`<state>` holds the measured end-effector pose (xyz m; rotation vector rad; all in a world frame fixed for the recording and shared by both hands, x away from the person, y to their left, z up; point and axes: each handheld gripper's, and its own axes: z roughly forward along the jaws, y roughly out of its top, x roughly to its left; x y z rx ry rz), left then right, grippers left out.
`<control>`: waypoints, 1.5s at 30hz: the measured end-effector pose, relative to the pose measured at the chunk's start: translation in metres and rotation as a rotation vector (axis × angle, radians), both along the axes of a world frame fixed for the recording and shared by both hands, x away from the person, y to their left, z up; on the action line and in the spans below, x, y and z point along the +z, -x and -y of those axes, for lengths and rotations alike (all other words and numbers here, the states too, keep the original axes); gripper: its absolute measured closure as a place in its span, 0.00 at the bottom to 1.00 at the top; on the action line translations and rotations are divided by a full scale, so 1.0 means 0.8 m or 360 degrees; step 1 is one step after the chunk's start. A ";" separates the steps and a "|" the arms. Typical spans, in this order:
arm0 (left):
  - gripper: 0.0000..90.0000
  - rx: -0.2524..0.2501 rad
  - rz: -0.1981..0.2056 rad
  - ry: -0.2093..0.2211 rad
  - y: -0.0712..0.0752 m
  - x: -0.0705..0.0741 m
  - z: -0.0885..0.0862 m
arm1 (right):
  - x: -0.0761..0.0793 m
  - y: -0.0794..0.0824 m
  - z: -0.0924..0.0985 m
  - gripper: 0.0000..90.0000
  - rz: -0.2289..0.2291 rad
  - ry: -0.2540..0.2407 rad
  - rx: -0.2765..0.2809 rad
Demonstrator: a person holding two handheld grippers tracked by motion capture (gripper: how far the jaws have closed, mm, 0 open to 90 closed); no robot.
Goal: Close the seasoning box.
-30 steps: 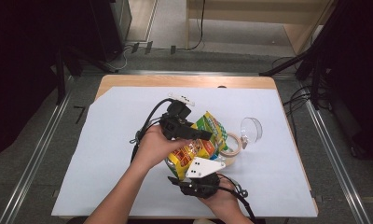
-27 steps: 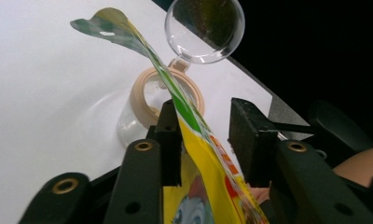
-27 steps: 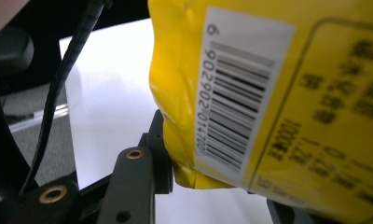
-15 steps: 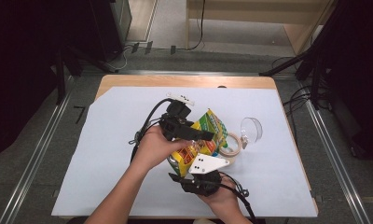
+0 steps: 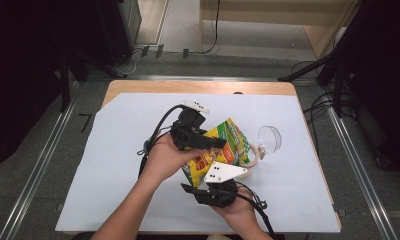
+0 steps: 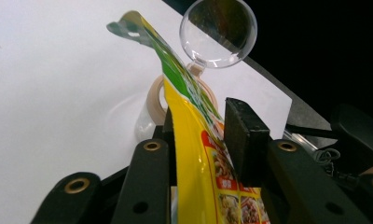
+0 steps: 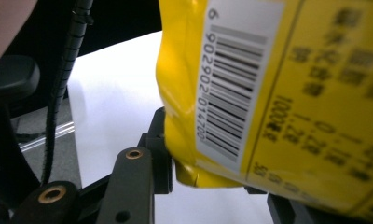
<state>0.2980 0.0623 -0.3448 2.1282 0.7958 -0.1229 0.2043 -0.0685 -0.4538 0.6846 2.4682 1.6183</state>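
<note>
A yellow and green snack bag (image 5: 233, 140) is held up over the white sheet between both grippers. My left gripper (image 5: 215, 143) comes from the left at the bag's upper part. Its jaws have just been closing, and in the left gripper view the bag (image 6: 189, 154) stands edge-on between them with the pads against it; the left gripper (image 6: 198, 135) is shut on it. My right gripper (image 5: 203, 175) holds the bag from below. In the right gripper view the right gripper (image 7: 212, 182) clamps the bottom corner of the bag (image 7: 268, 93), barcode side facing the camera.
A clear round cup (image 5: 270, 138) lies on its side right of the bag, with a roll of tape (image 5: 253, 160) next to it. A white sheet (image 5: 113, 150) covers the wooden table (image 5: 188, 87). Cables trail from both grippers.
Both hands and the bag stay where they were; no clear shift shows in the high view.
</note>
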 end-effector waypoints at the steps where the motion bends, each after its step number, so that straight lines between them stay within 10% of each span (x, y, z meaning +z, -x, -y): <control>1: 0.80 -0.0001 0.0020 0.0000 0.001 0.001 0.001 | 0.000 -0.001 -0.001 0.71 -0.0002 0.0004 0.0004; 15: 0.83 -0.0026 -0.0053 -0.0017 -0.016 0.002 0.002 | 0.002 -0.008 -0.005 0.75 0.0015 0.0039 0.0016; 23: 0.83 0.0025 -0.0084 0.0099 -0.025 0.007 -0.007 | 0.013 -0.019 -0.010 0.75 -0.0005 -0.0003 0.0004; 45: 0.84 0.0005 -0.0030 0.0070 -0.024 0.009 0.001 | 0.006 -0.030 -0.011 0.76 -0.0048 -0.0022 0.0006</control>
